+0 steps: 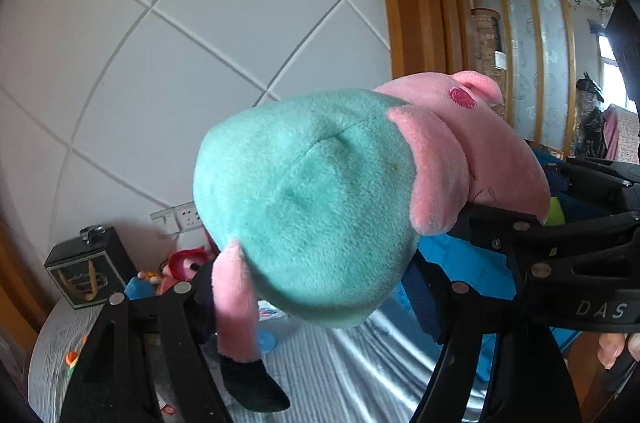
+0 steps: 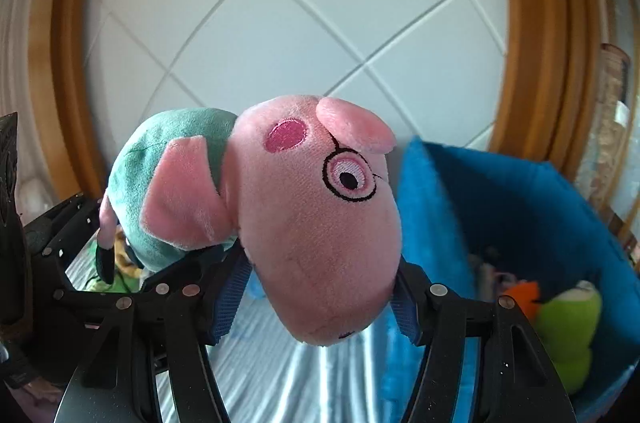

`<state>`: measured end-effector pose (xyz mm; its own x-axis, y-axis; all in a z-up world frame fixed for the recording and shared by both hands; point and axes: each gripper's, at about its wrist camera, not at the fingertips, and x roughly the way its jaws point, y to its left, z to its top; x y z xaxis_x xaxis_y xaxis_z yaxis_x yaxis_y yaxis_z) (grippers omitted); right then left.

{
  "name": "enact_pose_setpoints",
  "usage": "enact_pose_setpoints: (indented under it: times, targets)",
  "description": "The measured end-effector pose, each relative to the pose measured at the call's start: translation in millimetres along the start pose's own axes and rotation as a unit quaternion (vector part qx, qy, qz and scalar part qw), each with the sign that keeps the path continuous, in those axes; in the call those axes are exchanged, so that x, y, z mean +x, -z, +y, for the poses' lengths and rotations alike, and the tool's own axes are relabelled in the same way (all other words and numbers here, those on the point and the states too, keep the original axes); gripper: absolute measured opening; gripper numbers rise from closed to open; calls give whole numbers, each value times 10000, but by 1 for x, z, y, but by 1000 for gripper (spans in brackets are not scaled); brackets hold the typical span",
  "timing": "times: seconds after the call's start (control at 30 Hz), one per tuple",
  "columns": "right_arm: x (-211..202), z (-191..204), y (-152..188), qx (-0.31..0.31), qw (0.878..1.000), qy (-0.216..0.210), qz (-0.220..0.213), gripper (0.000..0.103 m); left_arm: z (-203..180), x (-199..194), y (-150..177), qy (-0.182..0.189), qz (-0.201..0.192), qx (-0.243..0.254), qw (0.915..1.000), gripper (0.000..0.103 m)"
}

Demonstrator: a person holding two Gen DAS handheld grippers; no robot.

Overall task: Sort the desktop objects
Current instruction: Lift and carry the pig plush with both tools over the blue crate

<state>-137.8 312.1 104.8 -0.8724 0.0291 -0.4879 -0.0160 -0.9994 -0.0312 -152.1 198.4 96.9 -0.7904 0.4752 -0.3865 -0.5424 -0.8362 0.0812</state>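
Two claws carry a pink plush pig in a teal fleece dress (image 1: 304,207): the right claw (image 2: 324,287) clamps its head, the left claw (image 1: 320,287) clamps its body, and uneven pulling near the blue fabric bin (image 2: 520,207) at right could let it slip.

Plush pig (image 2: 320,223): pink head, ears and limbs; mint-green body; magenta cheek patch; black-stitched spectacles round a white-and-pink eye; black foot. Right gripper (image 2: 320,287): black, with blue pads. Left gripper (image 1: 320,287): black. Fabric bin (image 2: 520,203), beyond and right of the right gripper: bright blue, holding a lime-green toy (image 2: 568,323). Worktop (image 2: 280,375) below: silvery grey, finely striped. Wall (image 1: 160,63) behind: white with diagonal grid lines.
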Motion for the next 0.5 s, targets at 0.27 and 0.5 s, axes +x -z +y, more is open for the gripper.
enact_pose_setpoints:
  times: [0.27, 0.5]
  targets:
    - [-46, -138, -30, 107, 9991, 401, -105, 63, -131, 47, -83, 352, -120, 199, 9991, 75]
    - [-26, -264, -53, 40, 9997, 224, -14, 63, -211, 128, -130, 314, 124, 254, 9991, 76]
